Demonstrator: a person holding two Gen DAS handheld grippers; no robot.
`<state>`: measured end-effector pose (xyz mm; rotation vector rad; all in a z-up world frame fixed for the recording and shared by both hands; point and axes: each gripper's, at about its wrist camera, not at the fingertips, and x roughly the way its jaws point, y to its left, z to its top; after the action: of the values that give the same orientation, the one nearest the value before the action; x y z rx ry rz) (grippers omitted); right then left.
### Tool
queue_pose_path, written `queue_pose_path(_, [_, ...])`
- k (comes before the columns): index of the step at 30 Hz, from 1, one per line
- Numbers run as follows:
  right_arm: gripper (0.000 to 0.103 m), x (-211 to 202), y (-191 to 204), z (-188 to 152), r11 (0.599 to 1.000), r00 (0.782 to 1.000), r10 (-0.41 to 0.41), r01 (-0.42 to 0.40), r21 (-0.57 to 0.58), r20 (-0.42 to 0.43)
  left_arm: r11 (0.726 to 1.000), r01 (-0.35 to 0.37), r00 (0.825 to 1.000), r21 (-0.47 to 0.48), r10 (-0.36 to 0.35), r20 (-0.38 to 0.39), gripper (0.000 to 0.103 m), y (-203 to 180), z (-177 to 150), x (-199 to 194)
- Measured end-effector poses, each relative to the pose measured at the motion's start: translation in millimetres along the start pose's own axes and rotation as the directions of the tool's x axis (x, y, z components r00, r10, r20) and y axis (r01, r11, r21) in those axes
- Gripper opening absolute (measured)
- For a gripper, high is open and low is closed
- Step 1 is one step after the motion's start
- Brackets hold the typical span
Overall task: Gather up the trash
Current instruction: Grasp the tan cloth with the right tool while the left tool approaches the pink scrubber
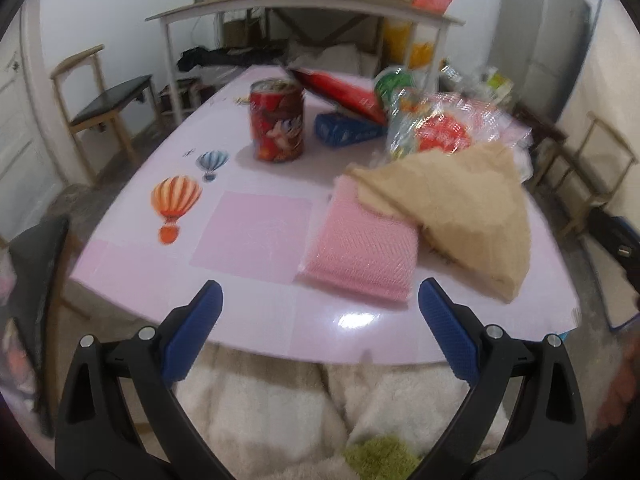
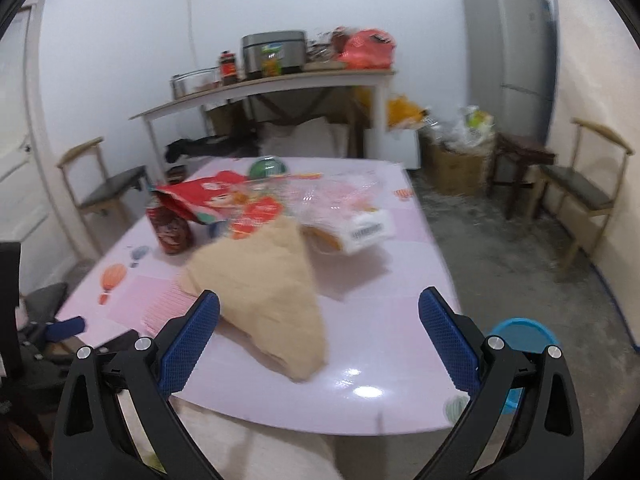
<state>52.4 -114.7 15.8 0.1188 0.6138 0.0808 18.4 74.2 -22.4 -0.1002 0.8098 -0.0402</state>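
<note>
A pink table [image 1: 256, 320] [image 2: 384, 344] carries the trash. A brown paper bag [image 1: 464, 212] [image 2: 268, 300] lies near the front edge, partly over a pink packet [image 1: 360, 252]. Behind them stand a red can [image 1: 277, 120] [image 2: 172, 232], a red snack bag [image 1: 340, 92] [image 2: 208, 196], a blue wrapper [image 1: 344, 130], clear plastic wrappers [image 1: 444, 124] [image 2: 344, 200] and a green lid [image 2: 268, 168]. My left gripper [image 1: 320, 320] hangs open before the table's near edge. My right gripper [image 2: 320, 332] is open too, its left finger just in front of the paper bag.
Wooden chairs [image 1: 104, 100] [image 2: 588, 188] stand left and right of the table. A blue bin [image 2: 520, 340] sits on the floor at the table's right corner. A cluttered shelf table [image 2: 264, 84] and a fridge [image 2: 508, 52] line the back wall. White fluffy fabric [image 1: 312, 412] lies below the grippers.
</note>
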Motion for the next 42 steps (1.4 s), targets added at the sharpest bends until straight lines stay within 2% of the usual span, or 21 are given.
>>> queue_pose_path(4, [0.097, 27.5, 9.4, 5.9, 0.998, 0.996, 0.062, -0.060, 0.035, -0.071, 0.994, 0.103, 0.991, -0.046, -0.099, 0.085, 0.094, 15.0, 1.1, -2.4])
queue_pose_path(8, [0.097, 62.1, 15.1, 6.7, 0.993, 0.983, 0.101, -0.091, 0.072, -0.153, 0.990, 0.134, 0.982, -0.052, -0.126, 0.140, 0.094, 23.1, 4.2, -0.9])
queue_pose_path(10, [0.097, 83.3, 18.7, 5.7, 0.988, 0.972, 0.134, -0.114, 0.109, -0.192, 0.989, 0.139, 0.981, -0.041, -0.132, 0.141, 0.094, 24.9, 6.2, 1.9])
queue_pose_path(15, [0.096, 128.3, 30.6, -3.4, 0.992, 0.956, 0.100, -0.074, 0.102, -0.275, 0.980, 0.189, 0.977, -0.054, -0.182, 0.112, 0.094, 31.6, 8.4, 12.9])
queue_pose_path(17, [0.085, 135.9, 33.0, -9.2, 0.993, 0.950, 0.089, -0.060, 0.103, -0.301, 0.980, 0.193, 0.977, -0.052, -0.187, 0.099, 0.094, 33.3, 6.9, 17.0])
queue_pose_path(19, [0.065, 139.0, 31.8, -13.5, 0.990, 0.942, 0.107, -0.071, 0.123, -0.318, 0.978, 0.201, 0.976, -0.046, -0.196, 0.099, 0.094, 33.4, 6.7, 19.3])
queue_pose_path(21, [0.050, 138.2, 29.4, -15.4, 0.986, 0.937, 0.129, -0.086, 0.143, -0.326, 0.977, 0.208, 0.973, -0.039, -0.203, 0.105, 0.094, 33.3, 5.8, 20.0])
queue_pose_path(22, [0.041, 137.6, 28.8, -15.5, 0.985, 0.936, 0.134, -0.090, 0.147, -0.325, 0.977, 0.212, 0.972, -0.036, -0.207, 0.107, 0.091, 33.5, 5.7, 20.0])
queue_pose_path(25, [0.024, 129.6, 27.6, -15.1, 0.982, 0.933, 0.158, -0.114, 0.149, -0.325, 0.973, 0.231, 0.968, -0.009, -0.229, 0.105, 0.083, 30.0, 7.2, 25.2])
queue_pose_path(28, [0.016, 120.3, 26.3, -13.3, 0.981, 0.928, 0.172, -0.132, 0.141, -0.330, 0.971, 0.241, 0.967, 0.011, -0.241, 0.086, 0.075, 26.2, 7.4, 32.4])
queue_pose_path(32, [0.011, 105.0, 20.2, -12.2, 0.978, 0.926, 0.193, -0.153, 0.145, -0.324, 0.962, 0.272, 0.962, 0.008, -0.272, 0.034, 0.068, 20.0, 7.1, 45.3])
queue_pose_path(38, [0.008, 91.1, -0.5, -17.4, 0.960, 0.915, 0.245, -0.183, 0.210, -0.321, 0.957, 0.289, 0.957, 0.015, -0.289, -0.013, 0.069, 13.7, 2.1, 48.9])
queue_pose_path(42, [0.007, 81.7, -14.5, -20.3, 0.956, 0.921, 0.238, -0.167, 0.240, -0.307, 0.955, 0.294, 0.955, 0.046, -0.292, -0.059, 0.081, -0.8, 1.1, 49.5])
